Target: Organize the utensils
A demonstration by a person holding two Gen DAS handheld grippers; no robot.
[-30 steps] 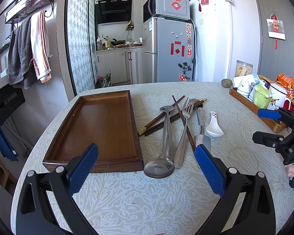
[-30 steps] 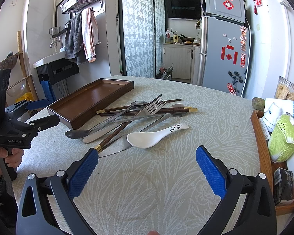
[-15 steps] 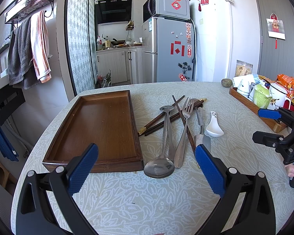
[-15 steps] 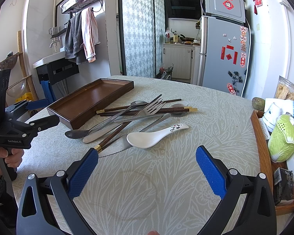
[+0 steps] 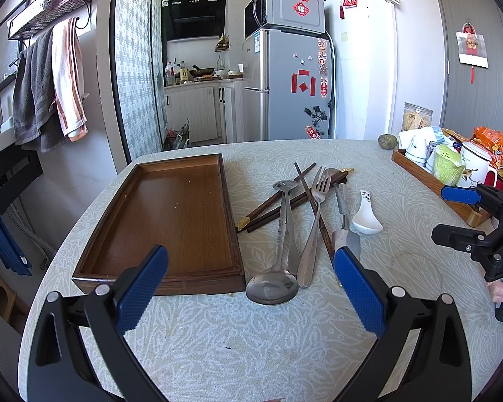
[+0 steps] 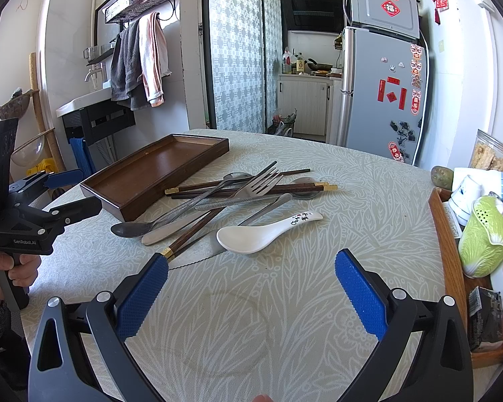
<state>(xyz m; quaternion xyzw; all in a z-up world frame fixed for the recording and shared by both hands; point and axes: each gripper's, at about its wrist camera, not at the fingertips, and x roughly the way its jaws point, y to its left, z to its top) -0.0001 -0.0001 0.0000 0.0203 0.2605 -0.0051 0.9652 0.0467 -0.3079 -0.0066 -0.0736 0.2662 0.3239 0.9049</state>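
The utensils lie heaped on the bench just right of the empty tray (image 5: pixel 171 214), handles pointing toward the left hand-held gripper (image 5: pixel 251 289), which is nearer the big spoon (image 5: pixel 273 288) (both hand-held grippers gape, holding nothing); the right hand-held gripper (image 6: pixel 251 289) faces the white spoon (image 6: pixel 251 238).

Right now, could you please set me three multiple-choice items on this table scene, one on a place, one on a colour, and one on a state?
1. Where does the white ceramic spoon lie?
A. in the wooden tray
B. on the tablecloth beside the utensil pile
C. in the right gripper

2. What colour are the gripper pads?
A. blue
B. red
C. green

3. What is the state of the wooden tray?
A. full of utensils
B. holding only chopsticks
C. holding no utensils

Answers: 1 B, it rests on the cloth at the pile's edge. 2 A, both grippers show blue pads. 3 C, its floor is bare wood.
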